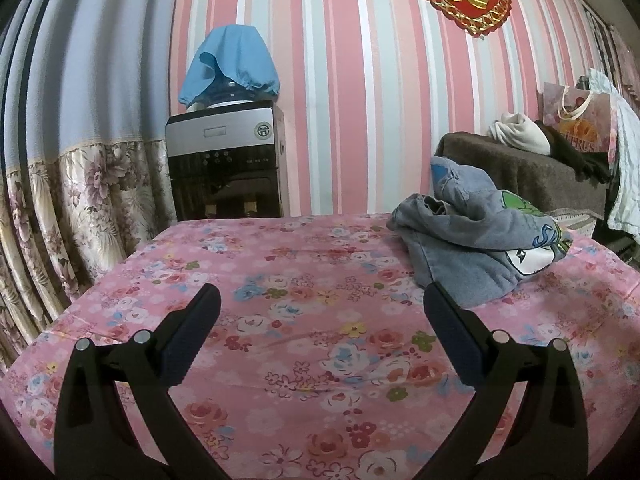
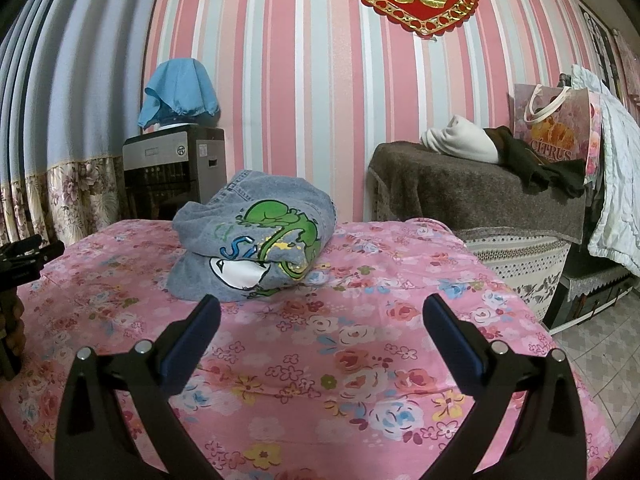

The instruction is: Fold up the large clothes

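Observation:
A grey denim garment with a green and white cartoon print lies bunched up on the pink floral tablecloth, at the far right in the left wrist view. In the right wrist view the same garment sits ahead and slightly left. My left gripper is open above the cloth, with nothing between its fingers; its right finger is near the garment's front edge. My right gripper is open too, just short of the garment. The left gripper's body shows at the left edge of the right wrist view.
A water dispenser with a blue cover stands behind the table's far left corner. A brown-covered unit at the right holds a white cloth, dark clothing and a floral gift bag. Curtains hang at the left. Tiled floor lies beyond the table's right edge.

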A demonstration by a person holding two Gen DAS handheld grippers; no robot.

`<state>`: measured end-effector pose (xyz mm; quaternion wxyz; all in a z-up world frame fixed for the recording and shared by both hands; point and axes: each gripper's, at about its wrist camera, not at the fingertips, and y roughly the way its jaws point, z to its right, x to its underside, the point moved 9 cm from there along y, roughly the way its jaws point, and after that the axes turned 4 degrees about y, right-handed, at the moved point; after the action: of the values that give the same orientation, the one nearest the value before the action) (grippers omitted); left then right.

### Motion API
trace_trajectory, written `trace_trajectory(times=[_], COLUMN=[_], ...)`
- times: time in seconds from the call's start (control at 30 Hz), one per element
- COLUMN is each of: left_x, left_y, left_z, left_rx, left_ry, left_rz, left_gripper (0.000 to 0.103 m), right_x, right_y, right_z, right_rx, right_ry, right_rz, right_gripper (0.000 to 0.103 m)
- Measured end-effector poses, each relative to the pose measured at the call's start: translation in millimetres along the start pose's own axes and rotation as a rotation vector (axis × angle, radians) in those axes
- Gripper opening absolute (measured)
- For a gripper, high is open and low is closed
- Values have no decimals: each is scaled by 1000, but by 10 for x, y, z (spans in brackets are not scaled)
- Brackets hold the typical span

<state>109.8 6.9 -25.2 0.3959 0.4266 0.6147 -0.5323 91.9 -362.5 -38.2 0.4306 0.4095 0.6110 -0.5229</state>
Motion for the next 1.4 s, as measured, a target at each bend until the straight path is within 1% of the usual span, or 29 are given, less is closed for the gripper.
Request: trace_trajectory(times=[0.4,1.4], left_x=[-19,-15], left_y=[-39,-45], left_z=[19,14], left_rx=[-9,-10], left_ry=[9,10], left_rz=[16,16], left_gripper=[100,100], right_x=[-2,-4], right_y=[4,6], right_z=[9,21], right_rx=[-1,-4], right_ry=[-1,-3], right_rz=[-1,0], right_gripper=[101,101])
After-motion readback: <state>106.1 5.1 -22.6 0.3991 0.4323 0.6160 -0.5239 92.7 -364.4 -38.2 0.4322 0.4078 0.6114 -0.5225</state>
